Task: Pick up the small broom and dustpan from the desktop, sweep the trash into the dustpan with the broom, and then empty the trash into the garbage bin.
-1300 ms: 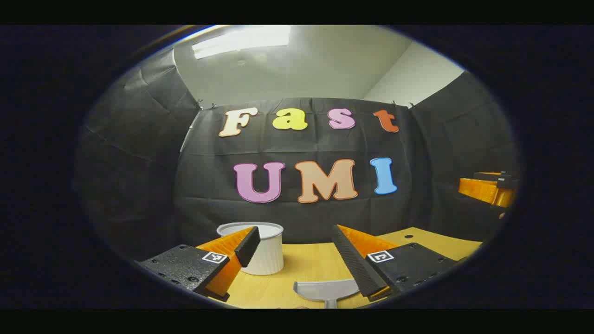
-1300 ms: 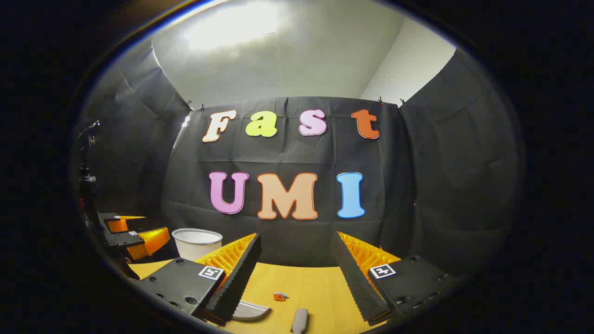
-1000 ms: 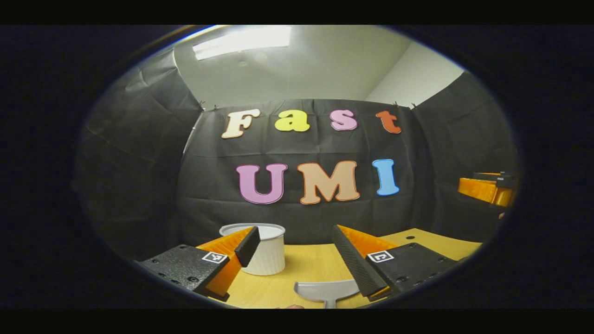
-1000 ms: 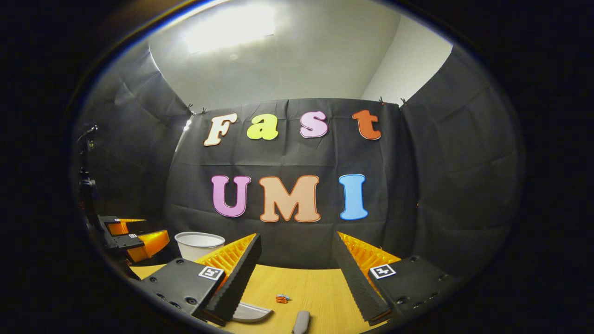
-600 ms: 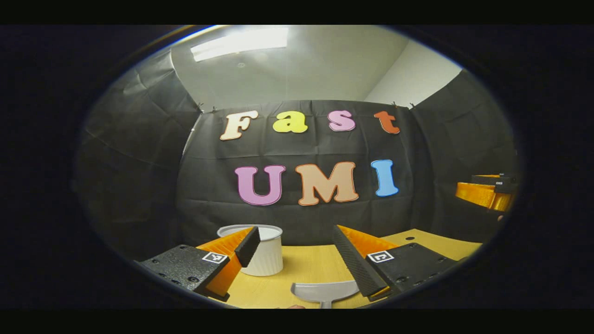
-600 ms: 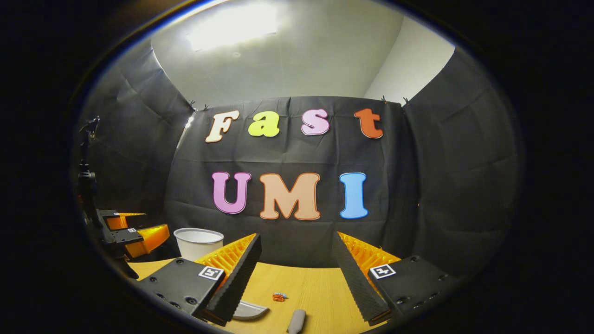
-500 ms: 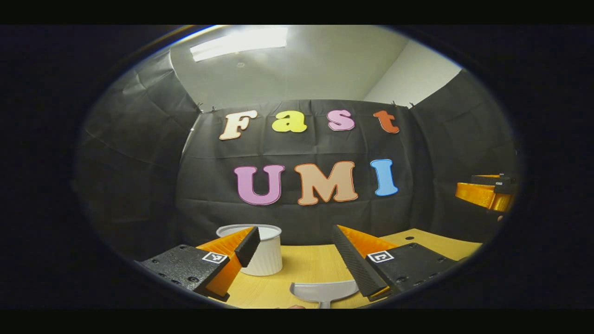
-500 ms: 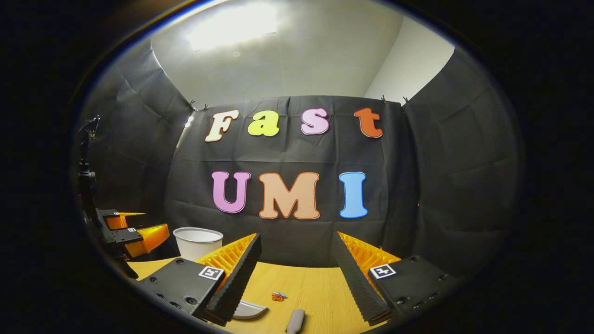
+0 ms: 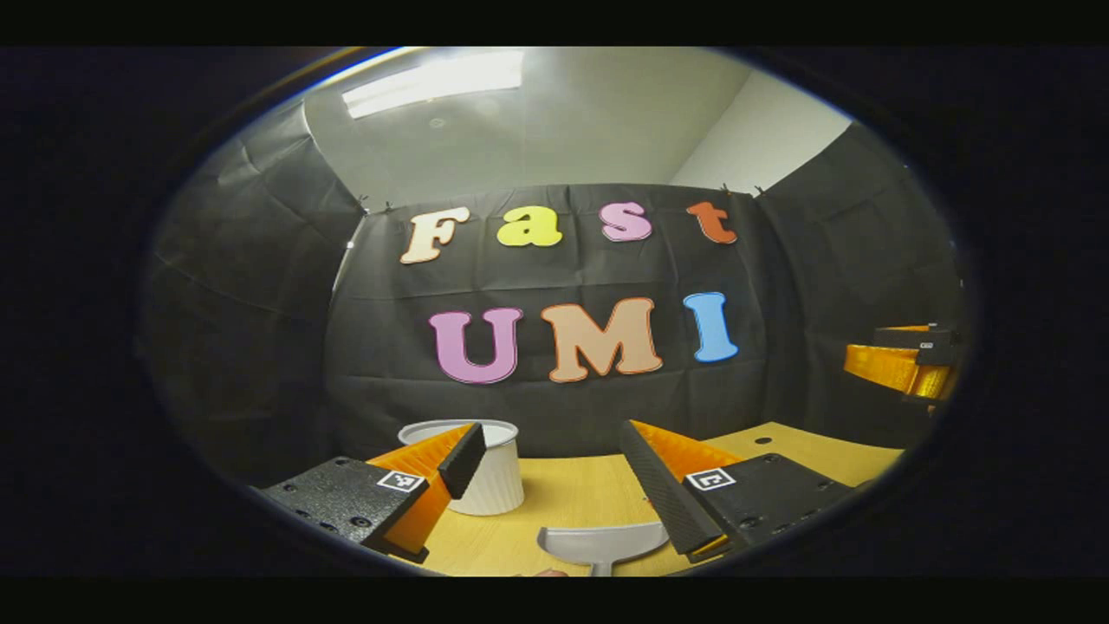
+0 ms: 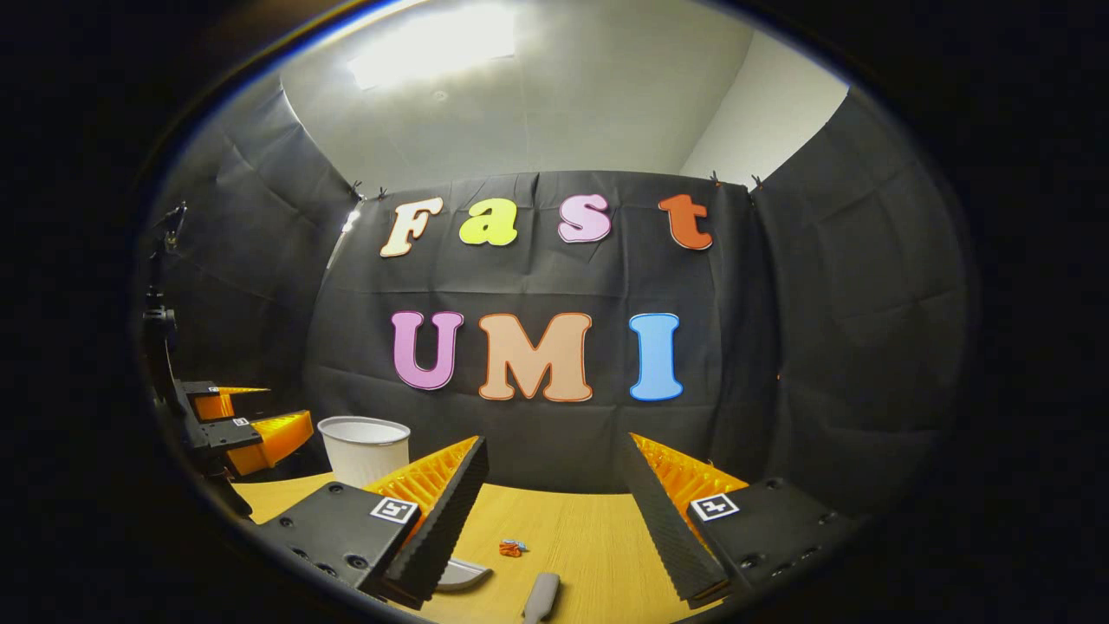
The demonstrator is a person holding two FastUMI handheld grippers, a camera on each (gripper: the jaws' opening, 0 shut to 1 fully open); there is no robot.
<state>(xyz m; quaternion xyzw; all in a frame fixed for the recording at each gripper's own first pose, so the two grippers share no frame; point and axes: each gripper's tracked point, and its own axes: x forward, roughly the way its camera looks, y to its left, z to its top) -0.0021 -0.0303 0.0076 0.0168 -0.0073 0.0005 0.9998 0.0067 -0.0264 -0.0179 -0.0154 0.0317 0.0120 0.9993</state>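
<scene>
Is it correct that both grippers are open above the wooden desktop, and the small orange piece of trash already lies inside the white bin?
Not quite. The trash is not in the bin; the right gripper view shows it lying on the desktop, ahead of the open right gripper. The left gripper is open too, as you said.

A recording booth set up indoors: black cloth walls (image 10: pixel 823 347) pinned along their top edge enclose a pale wooden worktop (image 10: pixel 589 537), with a plain white room wall (image 10: pixel 754 121) and a lit ceiling panel (image 9: pixel 433 78) above. A dark camera stand (image 10: pixel 160 321) rises at the left edge.
</scene>
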